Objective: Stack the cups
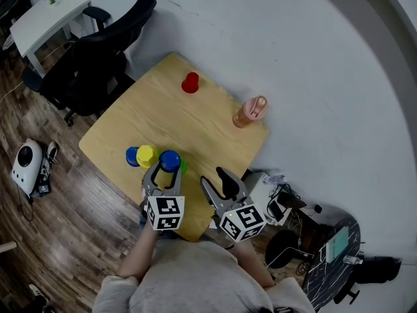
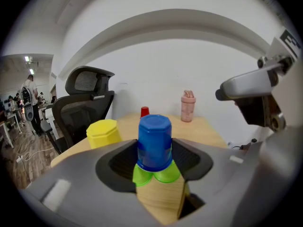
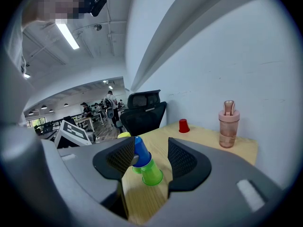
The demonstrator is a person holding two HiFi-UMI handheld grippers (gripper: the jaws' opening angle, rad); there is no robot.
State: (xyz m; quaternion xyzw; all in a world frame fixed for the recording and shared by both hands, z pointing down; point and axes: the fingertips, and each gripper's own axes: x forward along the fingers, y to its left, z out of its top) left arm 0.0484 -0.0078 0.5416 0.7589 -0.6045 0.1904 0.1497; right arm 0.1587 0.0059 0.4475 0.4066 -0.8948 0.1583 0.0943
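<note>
Head view shows the left tongs gripping an upturned blue cup from both sides. It sits over green cups at the bench's near edge, well apart from the pink bottle at the far corner. A yellow cup and a second blue cup stand just beyond that stack, on the side away from the bottle. A red cup stands alone near the bottle. The right tongs hang open and empty, on the bottle's side of the stack.
</note>
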